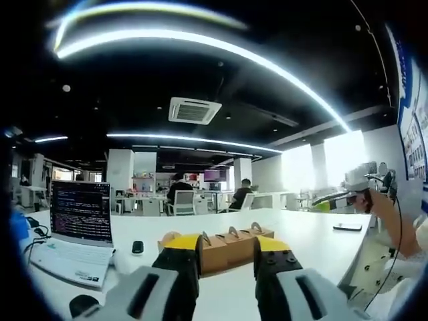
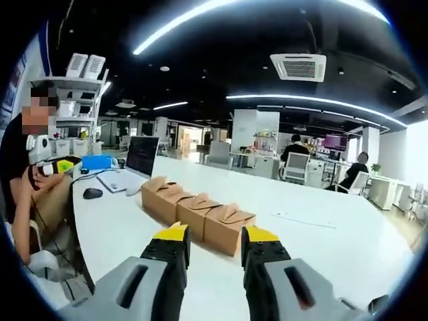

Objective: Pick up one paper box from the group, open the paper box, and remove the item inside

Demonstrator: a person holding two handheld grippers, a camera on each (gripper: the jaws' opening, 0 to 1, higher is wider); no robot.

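- While my left gripper (image 1: 226, 257) and right gripper (image 2: 210, 244) hang spread and empty, the boxes (image 2: 194, 210) sit just ahead.
- Rowed together on the table (image 2: 321, 247), so I judge an end box easiest.

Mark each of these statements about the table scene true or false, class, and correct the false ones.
1. The boxes stand in a row on the white table. True.
2. The right tongs grip a box. False: they are open and short of the boxes, holding nothing.
3. A laptop sits open on the table. True.
4. A box lies open, its item out. False: all the boxes look closed.
5. The left tongs are open, aimed at the boxes. True.
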